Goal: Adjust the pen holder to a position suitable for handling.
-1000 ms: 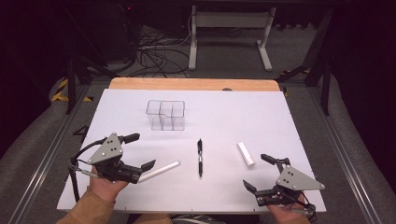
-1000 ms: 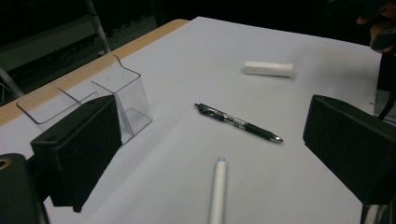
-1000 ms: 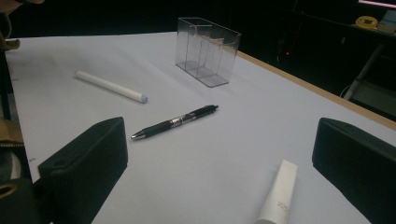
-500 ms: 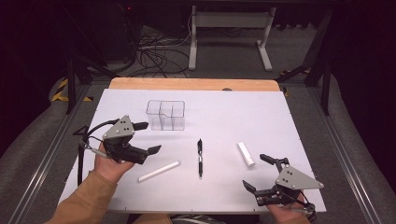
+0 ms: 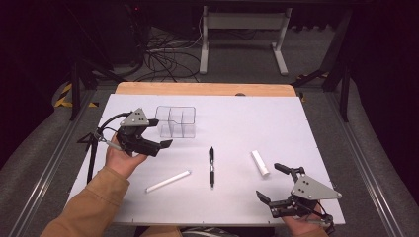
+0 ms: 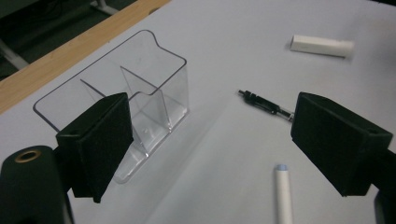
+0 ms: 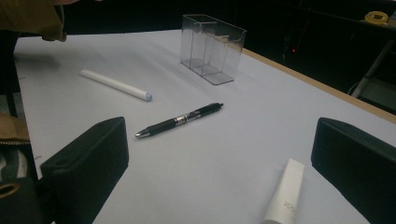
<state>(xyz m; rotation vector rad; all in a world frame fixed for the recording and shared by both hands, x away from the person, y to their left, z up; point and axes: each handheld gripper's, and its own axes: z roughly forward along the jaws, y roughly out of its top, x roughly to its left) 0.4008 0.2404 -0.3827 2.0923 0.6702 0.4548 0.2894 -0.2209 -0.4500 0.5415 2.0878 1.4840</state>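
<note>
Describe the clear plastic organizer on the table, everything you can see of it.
The clear organizer is a see-through, hard-looking plastic box, open on top, with inner walls that split it into compartments. All of them look empty. Its rim dips lower on one side. It stands upright on the white table sheet, near the wooden far edge. Nothing touches it; the left gripper hangs open just beside it.

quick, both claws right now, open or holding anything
left claw: open, holding nothing
right claw: open, holding nothing
</note>
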